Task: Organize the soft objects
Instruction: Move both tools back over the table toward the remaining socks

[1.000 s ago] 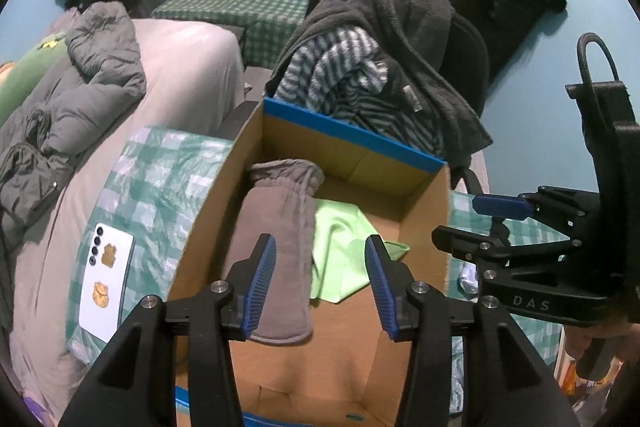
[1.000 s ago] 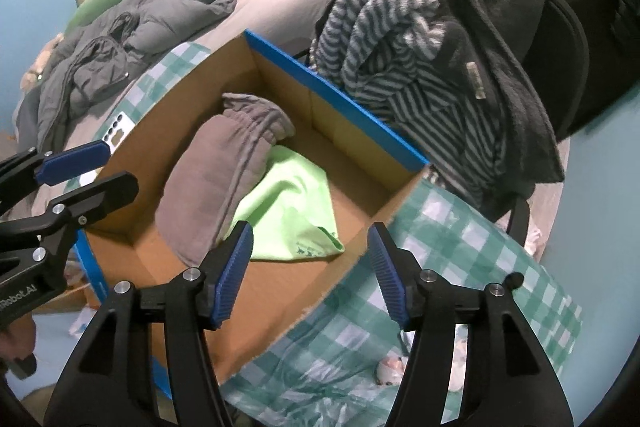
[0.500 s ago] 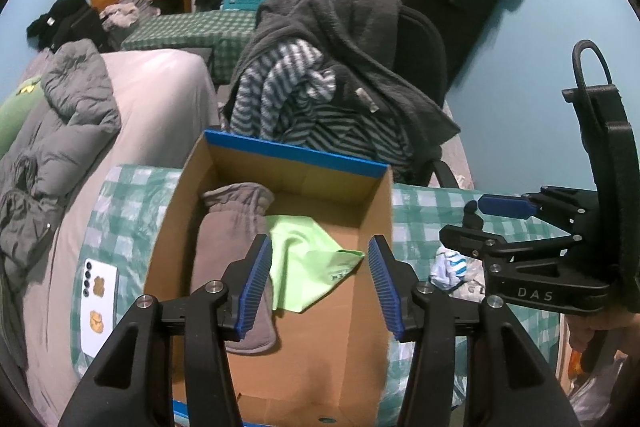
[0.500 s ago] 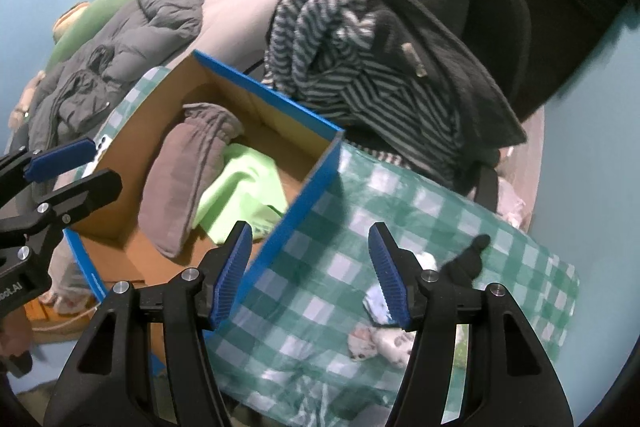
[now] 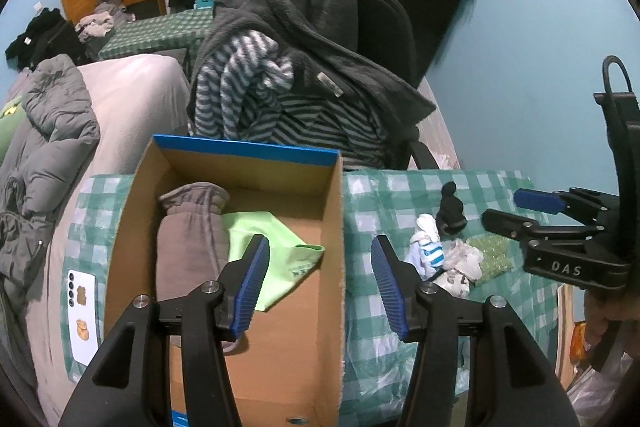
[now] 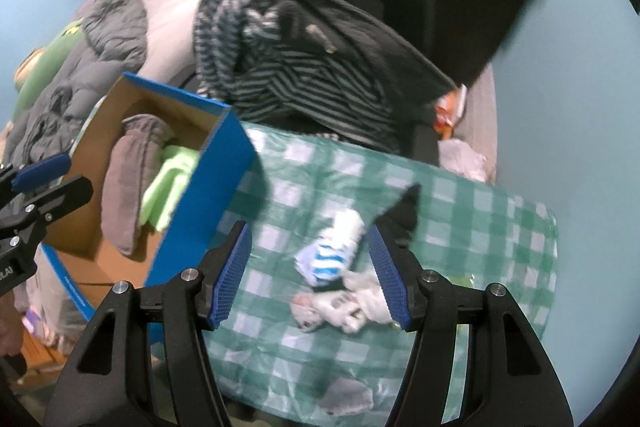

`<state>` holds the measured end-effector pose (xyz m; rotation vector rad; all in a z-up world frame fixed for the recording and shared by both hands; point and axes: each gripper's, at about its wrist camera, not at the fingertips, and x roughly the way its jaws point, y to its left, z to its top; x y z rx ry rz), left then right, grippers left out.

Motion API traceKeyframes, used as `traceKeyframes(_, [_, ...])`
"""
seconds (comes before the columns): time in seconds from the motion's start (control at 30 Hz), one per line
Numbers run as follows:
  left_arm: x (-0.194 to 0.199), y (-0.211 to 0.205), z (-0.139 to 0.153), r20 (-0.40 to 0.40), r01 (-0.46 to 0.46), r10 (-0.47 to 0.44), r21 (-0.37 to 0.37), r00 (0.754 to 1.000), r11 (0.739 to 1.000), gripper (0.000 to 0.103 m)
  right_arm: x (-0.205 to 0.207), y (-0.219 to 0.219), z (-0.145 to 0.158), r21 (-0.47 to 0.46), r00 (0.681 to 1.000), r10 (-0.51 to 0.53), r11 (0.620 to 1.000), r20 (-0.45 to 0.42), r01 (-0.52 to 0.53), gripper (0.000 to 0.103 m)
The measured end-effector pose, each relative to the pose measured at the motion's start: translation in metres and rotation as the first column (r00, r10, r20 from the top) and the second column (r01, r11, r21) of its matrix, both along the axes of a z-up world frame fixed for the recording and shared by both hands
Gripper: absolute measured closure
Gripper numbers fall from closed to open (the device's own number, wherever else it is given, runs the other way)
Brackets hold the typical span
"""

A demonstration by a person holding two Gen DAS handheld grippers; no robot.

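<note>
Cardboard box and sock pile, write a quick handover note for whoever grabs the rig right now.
Left hand-held gripper: open, empty, jaws just been opening, over the cardboard box.
Right hand-held gripper: open, empty, above the sock pile.
Done: grey mitten and green cloth lie in the box.
Left: blue-striped sock, black sock, pale socks on the checked cloth.

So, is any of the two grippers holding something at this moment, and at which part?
Nothing is held. The left gripper is open and empty above the cardboard box; its jaws have just been opening. The right gripper is open above the small socks, not touching them.
</note>
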<state>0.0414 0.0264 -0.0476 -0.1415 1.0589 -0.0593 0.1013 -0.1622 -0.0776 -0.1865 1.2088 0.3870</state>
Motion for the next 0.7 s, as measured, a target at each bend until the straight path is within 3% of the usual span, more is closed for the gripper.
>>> traceKeyframes(0.27, [0.007, -0.028, -0.006, -0.026, 0.042, -0.041, 0.015, 0.999, 0.999, 0.041, -0.006, -0.055, -0.003, -0.009, 0.992, -0.127, 0.992, -0.008, 0.127, 0.034])
traceKeyframes(0.7, [0.013, -0.078, -0.024, -0.085, 0.136, -0.134, 0.019, 0.987, 0.991, 0.041, -0.021, -0.125, -0.017, -0.037, 0.961, -0.276, 0.961, -0.034, 0.275, 0.032])
